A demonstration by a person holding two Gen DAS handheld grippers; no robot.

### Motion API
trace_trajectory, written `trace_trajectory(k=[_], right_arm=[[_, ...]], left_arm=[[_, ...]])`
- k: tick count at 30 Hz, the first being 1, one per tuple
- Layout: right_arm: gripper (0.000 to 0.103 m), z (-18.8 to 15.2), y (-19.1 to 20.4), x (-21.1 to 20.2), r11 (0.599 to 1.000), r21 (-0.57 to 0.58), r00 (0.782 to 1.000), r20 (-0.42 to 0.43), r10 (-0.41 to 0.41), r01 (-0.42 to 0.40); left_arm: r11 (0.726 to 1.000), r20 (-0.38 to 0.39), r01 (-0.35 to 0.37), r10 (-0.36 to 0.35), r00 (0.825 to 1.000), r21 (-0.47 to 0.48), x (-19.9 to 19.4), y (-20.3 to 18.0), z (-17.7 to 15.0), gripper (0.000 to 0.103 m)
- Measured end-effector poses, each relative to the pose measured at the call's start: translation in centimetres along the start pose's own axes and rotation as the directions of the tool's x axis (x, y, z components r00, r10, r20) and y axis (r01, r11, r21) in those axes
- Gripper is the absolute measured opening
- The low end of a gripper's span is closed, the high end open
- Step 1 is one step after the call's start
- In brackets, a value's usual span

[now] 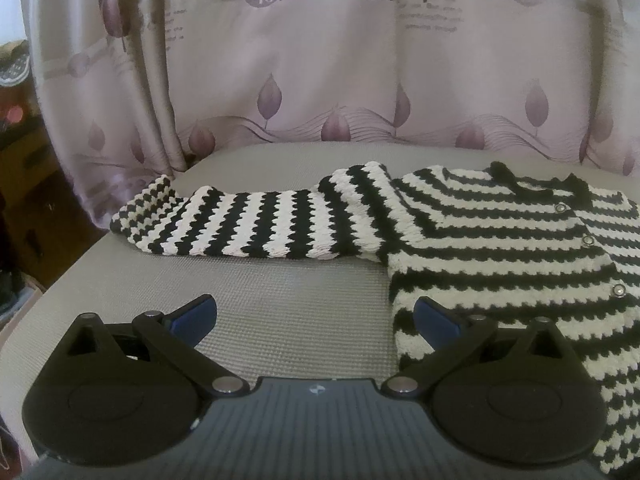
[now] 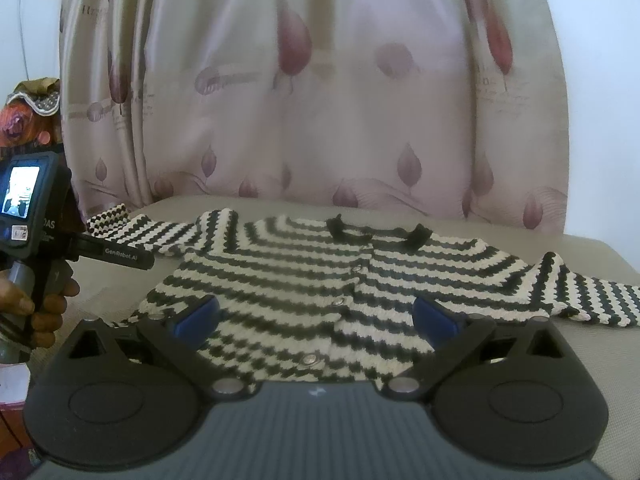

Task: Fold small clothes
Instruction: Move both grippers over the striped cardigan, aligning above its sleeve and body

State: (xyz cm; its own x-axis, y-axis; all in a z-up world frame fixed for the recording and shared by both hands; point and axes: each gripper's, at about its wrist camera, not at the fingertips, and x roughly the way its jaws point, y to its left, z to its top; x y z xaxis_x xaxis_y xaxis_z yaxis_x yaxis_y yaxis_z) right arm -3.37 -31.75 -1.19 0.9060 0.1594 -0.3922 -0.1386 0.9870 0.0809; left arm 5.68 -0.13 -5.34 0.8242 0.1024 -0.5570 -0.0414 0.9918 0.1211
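Note:
A small black-and-white striped knit cardigan [image 2: 304, 280] with snap buttons lies flat, front up, on a grey padded surface [image 1: 280, 312]. Both sleeves are spread sideways. In the left wrist view its left sleeve [image 1: 248, 224] stretches across the middle and the body [image 1: 500, 256] lies at the right. My left gripper [image 1: 316, 316] is open and empty, hovering by the cardigan's lower left edge. My right gripper [image 2: 316, 316] is open and empty, low over the cardigan's hem. The left gripper's body [image 2: 36, 208] and the hand holding it show at the left of the right wrist view.
A pink curtain [image 2: 320, 100] with purple leaf prints hangs right behind the surface. Cluttered furniture [image 1: 20, 128] stands past the surface's left edge. A white wall [image 2: 600, 120] is at the right.

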Motion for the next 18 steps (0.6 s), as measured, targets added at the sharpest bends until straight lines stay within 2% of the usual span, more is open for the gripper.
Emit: trace_trajectory(k=[18], right_arm=[[0.103,0.3,1.7,2.0,0.999,-0.042,0.999,-0.045,0.022,-0.024]], left_arm=[[0.999,-0.013,-0.016,0.016,1.0,-0.034,1.5,2.2,0.2,0.103]])
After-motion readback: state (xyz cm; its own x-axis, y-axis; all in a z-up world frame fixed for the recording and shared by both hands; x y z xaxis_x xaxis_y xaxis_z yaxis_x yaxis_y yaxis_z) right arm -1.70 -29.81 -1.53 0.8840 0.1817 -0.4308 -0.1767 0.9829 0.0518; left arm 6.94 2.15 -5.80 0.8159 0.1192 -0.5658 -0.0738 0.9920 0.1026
